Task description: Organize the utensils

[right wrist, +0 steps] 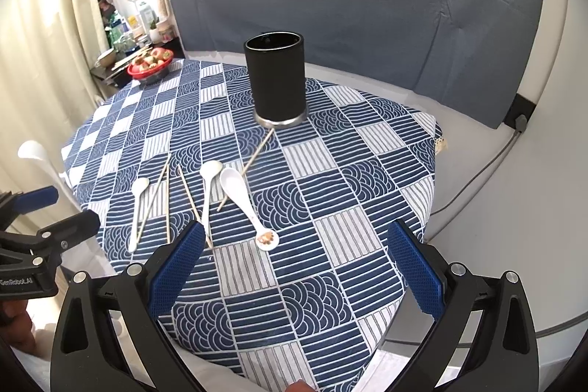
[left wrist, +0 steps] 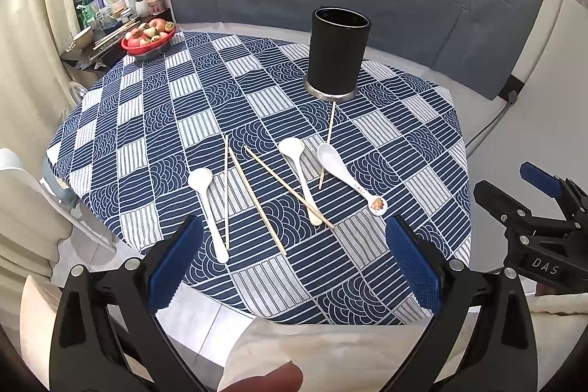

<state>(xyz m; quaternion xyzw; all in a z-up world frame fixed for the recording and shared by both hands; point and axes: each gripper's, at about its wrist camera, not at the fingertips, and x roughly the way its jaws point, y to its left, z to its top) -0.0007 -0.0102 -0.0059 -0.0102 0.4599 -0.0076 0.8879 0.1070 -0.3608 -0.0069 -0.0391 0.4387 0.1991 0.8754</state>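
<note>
Blue-and-white patterned cloth covers the counter (left wrist: 154,120), where we see three white spoons (left wrist: 299,179) and four wooden chopsticks (left wrist: 257,201) scattered in front of an upright black holder (left wrist: 338,56); its inside is too dark to make out. Our left tool (left wrist: 294,267) and right tool (right wrist: 294,270) both hover wide open and empty above the near edge. One chopstick's far tip meets the holder's metal base.
</note>
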